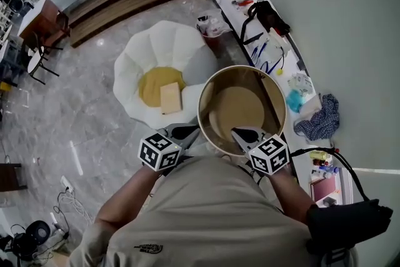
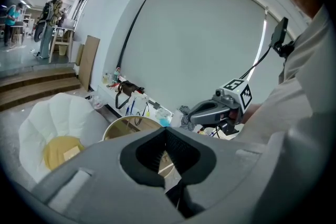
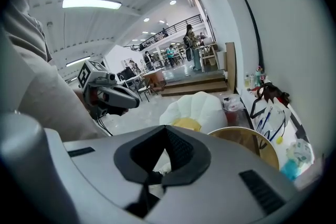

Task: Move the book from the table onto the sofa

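The book (image 1: pixel 170 98), tan and flat, lies on the yellow cushion of the white shell-shaped sofa (image 1: pixel 140 59); the left gripper view shows the book (image 2: pixel 70 152) on the same sofa (image 2: pixel 58 113). The round wooden table (image 1: pixel 275 100) stands right of the sofa with a bare top. My left gripper (image 1: pixel 185 132) and right gripper (image 1: pixel 245 134) hang close to my body over the table's near rim, both shut and holding nothing. In its own view the left gripper (image 2: pixel 167 155) has its pads together, as does the right gripper (image 3: pixel 165 157) in its own view.
A narrow shelf (image 1: pixel 284 56) along the wall carries bottles, pens, a black strap and a blue cloth (image 1: pixel 320 119). A red bin (image 1: pixel 211 40) stands behind the sofa. Wooden steps (image 1: pixel 125 0) lie further back, cables (image 1: pixel 65 200) on the floor at left.
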Available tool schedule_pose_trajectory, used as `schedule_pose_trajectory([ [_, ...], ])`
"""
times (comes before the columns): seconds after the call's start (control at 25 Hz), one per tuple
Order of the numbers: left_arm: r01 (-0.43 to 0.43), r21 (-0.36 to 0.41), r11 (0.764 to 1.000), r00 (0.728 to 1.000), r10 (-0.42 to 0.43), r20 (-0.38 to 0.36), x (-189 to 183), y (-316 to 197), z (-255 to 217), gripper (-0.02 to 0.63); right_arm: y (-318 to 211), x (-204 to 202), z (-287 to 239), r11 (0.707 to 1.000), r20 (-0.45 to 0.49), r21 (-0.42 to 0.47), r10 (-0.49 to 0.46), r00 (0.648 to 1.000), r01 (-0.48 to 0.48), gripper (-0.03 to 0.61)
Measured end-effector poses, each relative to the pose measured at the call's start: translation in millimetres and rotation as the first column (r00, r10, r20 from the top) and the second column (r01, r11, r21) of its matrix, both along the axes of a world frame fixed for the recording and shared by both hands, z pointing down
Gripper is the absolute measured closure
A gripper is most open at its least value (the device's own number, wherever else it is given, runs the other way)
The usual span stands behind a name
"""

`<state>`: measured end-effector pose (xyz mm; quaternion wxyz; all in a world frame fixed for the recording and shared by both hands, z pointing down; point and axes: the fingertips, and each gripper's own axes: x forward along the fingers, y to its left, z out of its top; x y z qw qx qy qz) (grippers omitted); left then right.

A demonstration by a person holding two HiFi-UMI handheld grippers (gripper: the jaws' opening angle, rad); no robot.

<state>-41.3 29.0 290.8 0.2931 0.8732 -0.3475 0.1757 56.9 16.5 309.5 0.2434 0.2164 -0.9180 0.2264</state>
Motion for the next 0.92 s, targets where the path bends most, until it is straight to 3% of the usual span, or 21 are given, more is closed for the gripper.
schedule_pose_trajectory([
  [0.92, 0.04, -0.027, 0.999, 0.999, -0.039, 0.025, -2.1, 11.2, 20.0, 0.606, 0.4, -7.8, 7.3, 0.999, 0.017, 0.013, -0.048, 0.999, 0.048, 0.567],
])
